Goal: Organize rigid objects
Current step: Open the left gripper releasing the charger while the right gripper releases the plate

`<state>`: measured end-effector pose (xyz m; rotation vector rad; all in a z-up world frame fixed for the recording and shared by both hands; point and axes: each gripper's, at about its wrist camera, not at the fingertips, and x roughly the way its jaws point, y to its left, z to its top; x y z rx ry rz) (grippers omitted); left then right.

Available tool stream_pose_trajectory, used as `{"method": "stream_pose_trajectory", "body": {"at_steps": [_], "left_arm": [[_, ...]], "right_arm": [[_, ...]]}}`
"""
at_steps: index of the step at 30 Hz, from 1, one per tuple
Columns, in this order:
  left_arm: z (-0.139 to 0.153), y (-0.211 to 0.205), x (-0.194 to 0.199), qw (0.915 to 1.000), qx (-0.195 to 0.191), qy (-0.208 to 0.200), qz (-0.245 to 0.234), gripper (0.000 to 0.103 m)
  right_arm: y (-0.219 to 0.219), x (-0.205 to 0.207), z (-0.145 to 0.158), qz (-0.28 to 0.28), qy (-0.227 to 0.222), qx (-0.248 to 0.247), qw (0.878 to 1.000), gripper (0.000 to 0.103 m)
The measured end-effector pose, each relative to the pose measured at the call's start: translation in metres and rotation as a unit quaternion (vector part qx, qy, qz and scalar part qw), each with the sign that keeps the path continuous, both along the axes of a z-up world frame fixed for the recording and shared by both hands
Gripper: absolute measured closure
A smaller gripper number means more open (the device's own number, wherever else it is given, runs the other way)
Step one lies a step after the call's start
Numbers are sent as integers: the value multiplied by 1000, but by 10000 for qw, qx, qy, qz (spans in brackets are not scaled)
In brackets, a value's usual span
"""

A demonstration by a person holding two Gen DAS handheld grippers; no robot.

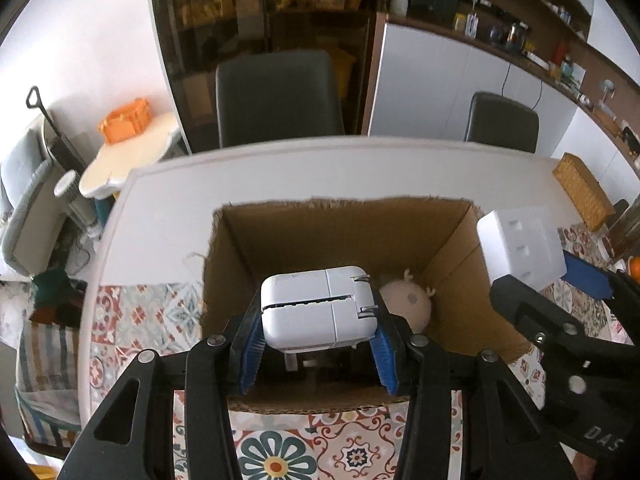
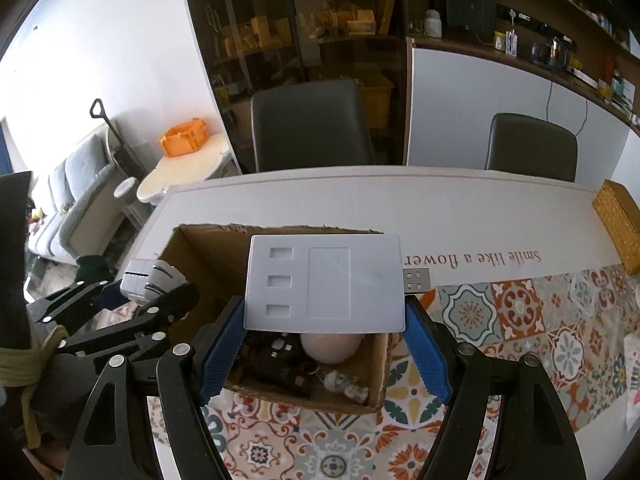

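While the left tool (image 1: 318, 320) clamps a white plug adapter (image 1: 318, 312) between its blue pads, the left wrist view shows that adapter hanging over the open cardboard box (image 1: 456, 240), which stands on the bench (image 1: 280, 172) directly ahead of the tool. Just beyond the adapter, to its right, a pale round toy (image 1: 408, 304) already lies in the box. Off to the right, the right tool (image 1: 560, 280) carries a flat white hub (image 1: 520, 248) near the box's right wall.

Seen from the right wrist, the right tool (image 2: 324, 316) grips the same hub (image 2: 324, 280) by its two short sides, a USB plug (image 2: 417, 280) sticking out on the right. Below it the box (image 2: 192, 248) holds the round toy (image 2: 330, 346), some dark items and a small figurine (image 2: 348, 388). The left tool (image 2: 156, 292) with its adapter (image 2: 150, 278) sits at the left.

By my reading, part of the sorting is done; both held pieces are not yet released into the box.
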<state>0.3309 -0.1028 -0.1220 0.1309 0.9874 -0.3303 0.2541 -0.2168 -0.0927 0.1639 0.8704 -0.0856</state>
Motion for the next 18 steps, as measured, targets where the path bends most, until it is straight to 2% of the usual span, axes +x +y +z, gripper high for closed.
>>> {"method": "stream_pose_trajectory", "body": {"at_steps": [3,5,7,9,11,12,13,14,16,18], "left_arm": [[-6,-1,2,9999,57,80,44,56],[-6,-2,0,9999,80,54,94,49],[-3,-1,0,9999,91,18,121,35],[1,3,-2,9994,227,-112,219,31],[5,8,-5,9981,410,-265,388,24],[7,12,-7,9969,486,-330,519,15],[10,18,-9,9952,564,-418,686,11],[13,24,-13,9918,681,-581,908,10],[19,34,-19,9861,806,-808,1206,0],[25,46,-25,9834,748,-906,1383,0]], "right_arm": [[-2,3,-5,-23,94,38,9999,27],[-3,4,-7,-32,122,34,9999,27],[-3,5,-8,-41,149,40,9999,27],[-3,4,-8,-48,159,63,9998,27],[-3,4,-6,-45,143,65,9999,27],[-2,4,-5,-37,132,61,9999,27],[-1,3,-4,-26,121,61,9999,27],[0,3,-3,-10,120,62,9999,27],[3,3,-2,29,99,69,9999,27],[8,3,-2,90,91,40,9999,27]]}}
